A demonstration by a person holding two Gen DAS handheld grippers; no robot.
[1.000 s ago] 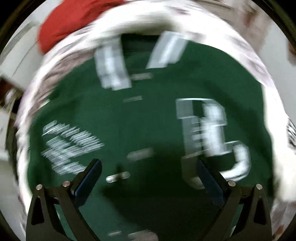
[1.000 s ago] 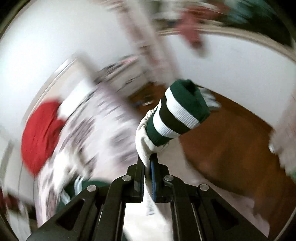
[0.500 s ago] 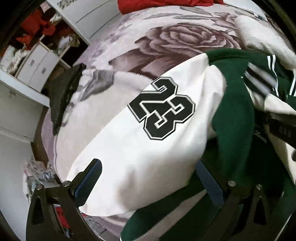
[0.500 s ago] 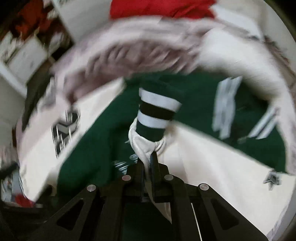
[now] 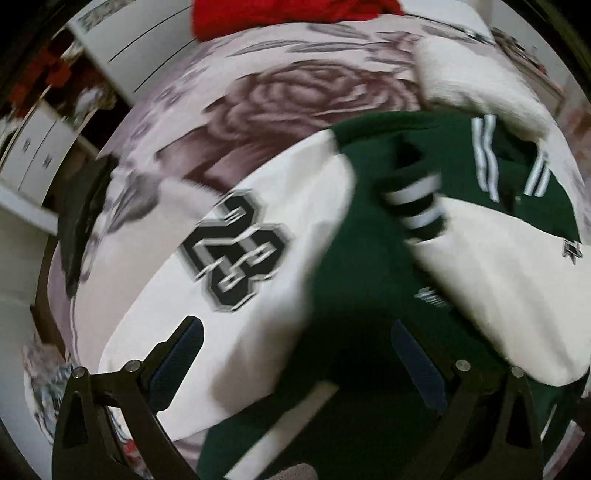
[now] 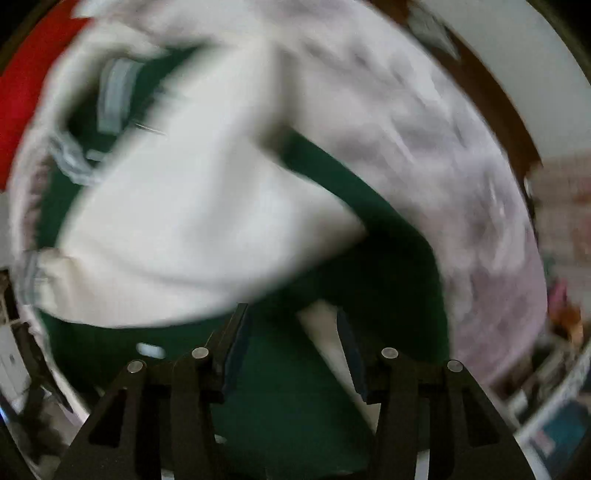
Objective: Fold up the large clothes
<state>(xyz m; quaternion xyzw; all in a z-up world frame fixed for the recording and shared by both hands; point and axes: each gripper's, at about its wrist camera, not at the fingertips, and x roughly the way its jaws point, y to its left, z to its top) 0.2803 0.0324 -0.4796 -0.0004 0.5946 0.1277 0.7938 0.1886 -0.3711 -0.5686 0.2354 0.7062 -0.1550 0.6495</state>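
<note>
Jacket (image 5: 369, 266): green body, white sleeves, spread over the rose-print blanket (image 5: 295, 96); fills the middle and right of the left view.
Left sleeve (image 5: 221, 266): white, marked 23, centre-left of the left view.
Right sleeve (image 6: 184, 229): white, lying across the green body, blurred.
Cuff (image 5: 417, 206): green with white stripes, centre right, on the body.
Left gripper (image 5: 295, 354): jaws wide apart above the jacket, nothing between them.
Right gripper (image 6: 291, 350): jaws opening; no cloth pinched between the pads.
Red cloth (image 5: 295, 14): top edge.

Soft indoor light, heavy motion blur, fisheye-bent edges.
</note>
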